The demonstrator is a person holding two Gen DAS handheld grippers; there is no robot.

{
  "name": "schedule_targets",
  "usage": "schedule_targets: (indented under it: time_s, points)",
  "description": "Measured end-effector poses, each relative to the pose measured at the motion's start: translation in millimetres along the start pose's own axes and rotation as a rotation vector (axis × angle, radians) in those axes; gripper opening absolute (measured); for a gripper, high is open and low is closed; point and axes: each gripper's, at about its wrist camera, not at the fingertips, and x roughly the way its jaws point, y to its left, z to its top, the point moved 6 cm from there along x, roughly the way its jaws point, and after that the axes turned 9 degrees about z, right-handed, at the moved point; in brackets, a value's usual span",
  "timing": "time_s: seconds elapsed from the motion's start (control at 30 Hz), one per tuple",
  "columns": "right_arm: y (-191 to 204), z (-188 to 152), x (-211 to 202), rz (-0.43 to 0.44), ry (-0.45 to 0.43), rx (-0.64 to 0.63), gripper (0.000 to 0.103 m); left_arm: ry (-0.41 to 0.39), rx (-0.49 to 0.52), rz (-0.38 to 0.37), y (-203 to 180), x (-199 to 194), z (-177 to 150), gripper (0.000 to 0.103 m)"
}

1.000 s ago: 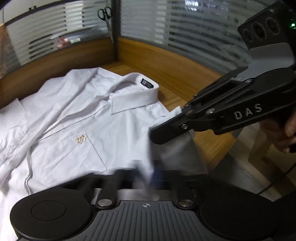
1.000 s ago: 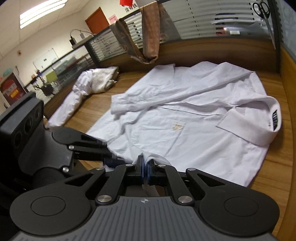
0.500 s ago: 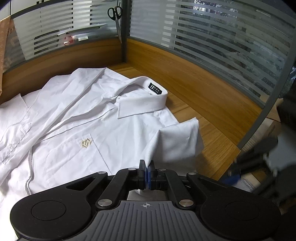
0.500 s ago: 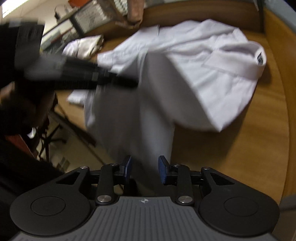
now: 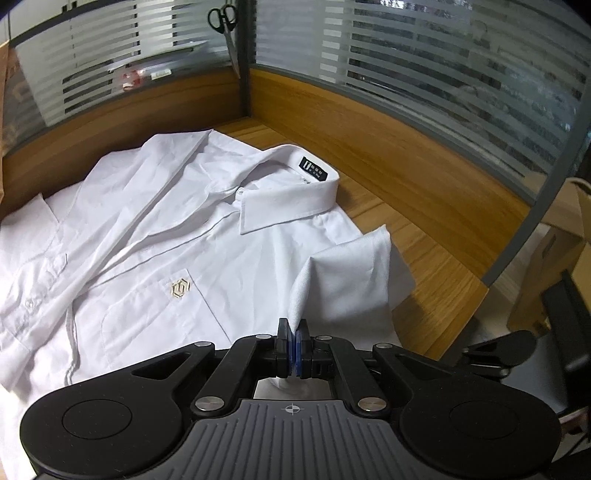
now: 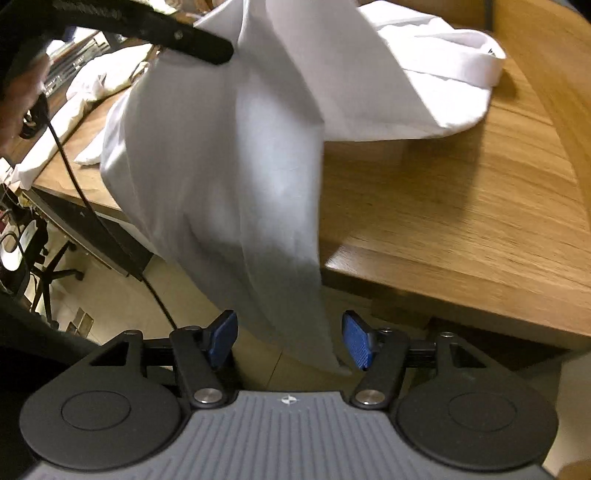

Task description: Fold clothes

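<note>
surface (image 5: 424, 199): one wooden top, carrying the work; its near edge shows in the right wrist view, where cloth spills over it.
shirt (image 5: 155, 236): one white shirt lies front-up on the surface, collar toward the corner, so the body stays flat while its near sleeve hangs off the edge.
other cloth (image 6: 99, 77): a second pale heap farther along the surface (possibly more than one garment, blurred).
left gripper (image 5: 294, 345): fingers closed on a pinch of sleeve hem, holding it up.
right gripper (image 6: 288, 341): fingers opening, sleeve tip hanging between them untouched, probably to regrip lower.
scissors (image 5: 225, 26): one pair, hung on the partition.
</note>
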Motion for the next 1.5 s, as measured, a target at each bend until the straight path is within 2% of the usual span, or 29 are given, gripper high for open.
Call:
schedule_targets:
  time_s: [0.07,0.13,0.2,0.27,0.43,0.53,0.6,0.67,0.8,1.0,1.17,1.27,1.37,1.47,1.5]
  points:
    - [0,1,8,0.009,-0.016,0.007,0.068,0.002,0.003,0.002,0,-1,0,0.004]
    - [1,1,13,0.017,-0.040,0.004,0.058,0.004,0.010,0.006,-1,0,0,0.004]
    - [-1,3,15,0.041,-0.063,0.017,0.015,0.004,0.022,0.010,-2,0,1,0.004]
    - [0,3,9,0.078,-0.077,0.026,0.003,0.004,0.020,0.006,-1,1,1,0.005]
    - [13,2,-34,0.221,-0.114,0.055,0.002,0.003,0.003,-0.025,5,-3,-3,0.010]
    - [26,5,-71,0.299,-0.137,0.059,0.002,0.002,-0.014,-0.048,13,-10,-7,0.019]
    - [33,12,-93,0.331,-0.148,0.054,0.002,0.010,-0.063,-0.052,25,-20,-10,0.026]
    - [43,26,-110,0.357,-0.161,0.043,0.002,0.028,-0.145,-0.059,41,-31,-14,0.034]
    - [58,60,-139,0.427,-0.216,0.000,0.002,0.030,-0.324,-0.072,82,-59,-22,0.041]
    - [84,144,-158,0.512,-0.341,-0.055,0.002,-0.007,-0.464,0.004,151,-90,-35,0.044]
    - [95,223,-140,0.438,-0.403,-0.077,0.002,-0.025,-0.507,0.081,197,-99,-48,0.046]
    - [84,264,-105,0.345,-0.389,-0.032,0.002,-0.032,-0.503,0.127,215,-103,-58,0.050]
    - [65,293,-64,0.239,-0.349,0.019,0.003,-0.038,-0.453,0.169,222,-105,-63,0.053]
    - [45,308,-26,0.129,-0.296,0.054,0.010,-0.044,-0.389,0.192,223,-104,-65,0.058]
    - [38,311,-13,0.096,-0.275,0.064,0.025,-0.046,-0.363,0.191,221,-103,-63,0.059]
